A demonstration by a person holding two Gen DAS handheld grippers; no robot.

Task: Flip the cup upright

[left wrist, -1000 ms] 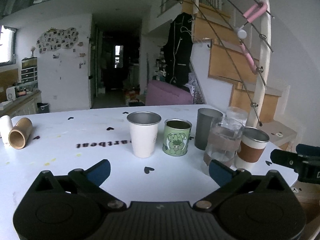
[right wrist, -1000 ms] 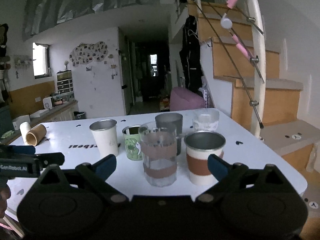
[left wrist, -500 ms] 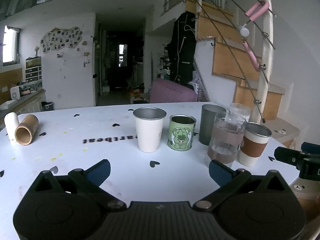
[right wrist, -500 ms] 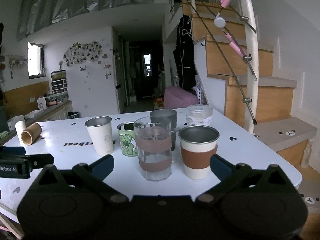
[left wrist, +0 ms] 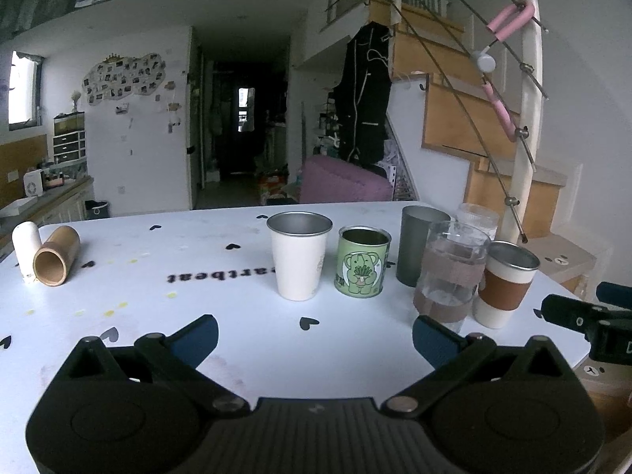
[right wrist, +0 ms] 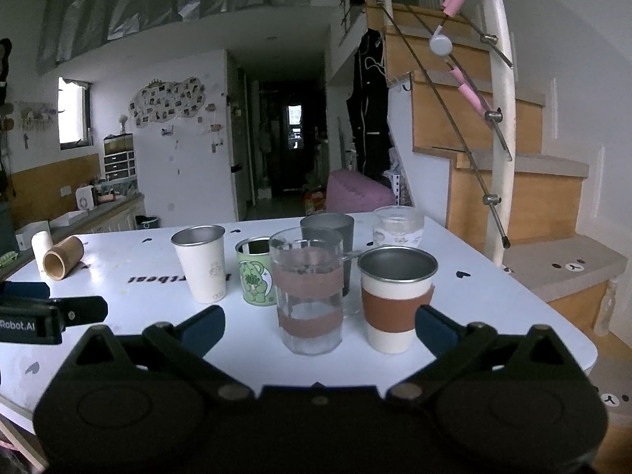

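A bamboo cup (left wrist: 55, 256) lies on its side at the far left of the white table (left wrist: 221, 252), next to a white cylinder (left wrist: 26, 241). It also shows in the right wrist view (right wrist: 62, 257). Several cups stand upright in a cluster: a white steel cup (left wrist: 299, 254), a green elephant cup (left wrist: 362, 260), a grey tumbler (left wrist: 417, 245), a glass with brown bands (right wrist: 308, 290) and a brown-sleeved cup (right wrist: 396, 296). My left gripper (left wrist: 314, 337) is open and empty, well back from the cups. My right gripper (right wrist: 319, 326) is open and empty, just short of the glass.
A ribbed clear glass (right wrist: 398, 224) stands at the back of the cluster. A staircase with a white railing post (right wrist: 501, 126) rises to the right of the table. The table's edge (right wrist: 568, 331) lies near on the right.
Both grippers have drawn back from the cups and risen slightly, so the cluster looks smaller and farther. Both stay open and empty. No cup has moved.
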